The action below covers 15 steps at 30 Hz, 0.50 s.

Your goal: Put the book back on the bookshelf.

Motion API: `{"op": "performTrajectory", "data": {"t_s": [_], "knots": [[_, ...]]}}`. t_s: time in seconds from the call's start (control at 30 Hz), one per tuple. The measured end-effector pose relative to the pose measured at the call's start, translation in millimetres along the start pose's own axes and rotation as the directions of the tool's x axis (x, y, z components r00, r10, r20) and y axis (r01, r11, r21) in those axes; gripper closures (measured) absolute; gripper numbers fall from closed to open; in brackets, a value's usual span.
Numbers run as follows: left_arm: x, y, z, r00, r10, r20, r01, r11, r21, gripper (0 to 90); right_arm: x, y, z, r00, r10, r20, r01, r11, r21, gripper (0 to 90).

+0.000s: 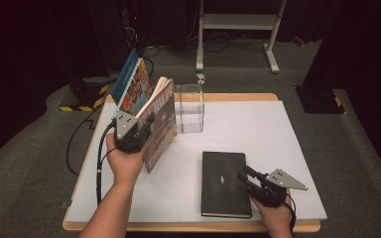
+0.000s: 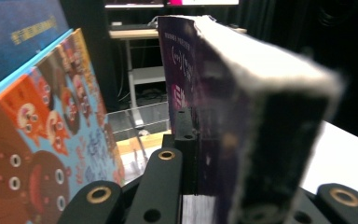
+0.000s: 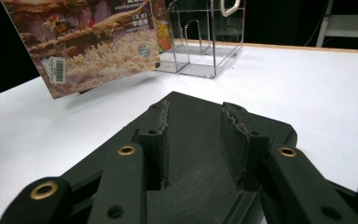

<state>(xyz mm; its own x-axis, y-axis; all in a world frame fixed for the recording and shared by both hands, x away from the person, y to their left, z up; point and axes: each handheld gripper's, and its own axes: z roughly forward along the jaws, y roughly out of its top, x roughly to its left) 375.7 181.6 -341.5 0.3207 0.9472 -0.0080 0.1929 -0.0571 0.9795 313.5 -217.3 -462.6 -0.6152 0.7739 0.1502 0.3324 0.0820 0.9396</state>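
Status: the work in hand appears to be filing books into the clear rack (image 1: 189, 108) at the back of the worktop (image 1: 278, 148). The left tool (image 1: 135, 130) pinches a thick purple book (image 1: 158, 124) near its lower edge, jaws pressed on both covers; the left gripper view shows one pad flat against the cover (image 2: 186, 135). The book is raised off the worktop, upright and slightly tilted, just left of the rack and not yet inside it. A second, colourful book (image 1: 134, 84) stands tilted just beside and behind the purple one; whether it leans on something or is supported cannot be told.

The rack compartments look empty, so no book is filed yet.

The right tool (image 1: 250, 181) rests at the right edge of the black book (image 1: 223, 183), which lies flat at the front of the worktop. Its jaws stand partly spread above the cover (image 3: 196, 140) and pinch nothing.

Remaining, by judgement: carry the purple book over the rack, lower it into a slot, then repeat for the black book and possibly the colourful one.

Obstructions: the colourful book crowds the left side of the lift. The rack walls are thin and transparent, hence easy to strike. Beyond the worktop stand a white frame (image 1: 238, 22) and floor cables (image 1: 87, 134), well apart from the work.
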Motion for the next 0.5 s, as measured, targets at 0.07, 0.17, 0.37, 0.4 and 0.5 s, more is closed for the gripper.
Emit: {"op": "performTrajectory", "data": {"t_s": [0.07,0.17,0.37,0.4,0.5], "knots": [[2.0,0.2,7.1,0.9998,-0.008,-0.018,0.008,1.0000,0.003,83.4,-0.8,0.1,-0.2,1.0000,0.001,-0.001,-0.001,1.000,-0.002,62.5],[3.7,2.3,19.0,0.9993,-0.015,-0.035,0.015,0.9999,0.004,83.4,-1.4,0.2,-0.7,1.0000,0.005,-0.001,-0.005,1.000,-0.005,62.5],[1.6,9.2,42.2,0.9979,-0.007,-0.065,0.007,0.9999,-0.008,83.5,-2.5,-0.3,-2.0,0.9999,0.016,0.002,-0.016,1.000,-0.005,63.0],[1.2,10.2,47.6,0.9975,-0.010,-0.069,0.009,0.9999,-0.013,83.5,-2.8,-0.5,-2.3,0.9999,0.017,0.001,-0.017,1.000,-0.006,63.1],[0.9,12.3,60.3,0.9966,-0.008,-0.082,0.007,0.9999,-0.010,83.5,-3.9,-1.2,-3.1,0.9997,0.025,-0.001,-0.025,1.000,-0.008,63.3]]}}
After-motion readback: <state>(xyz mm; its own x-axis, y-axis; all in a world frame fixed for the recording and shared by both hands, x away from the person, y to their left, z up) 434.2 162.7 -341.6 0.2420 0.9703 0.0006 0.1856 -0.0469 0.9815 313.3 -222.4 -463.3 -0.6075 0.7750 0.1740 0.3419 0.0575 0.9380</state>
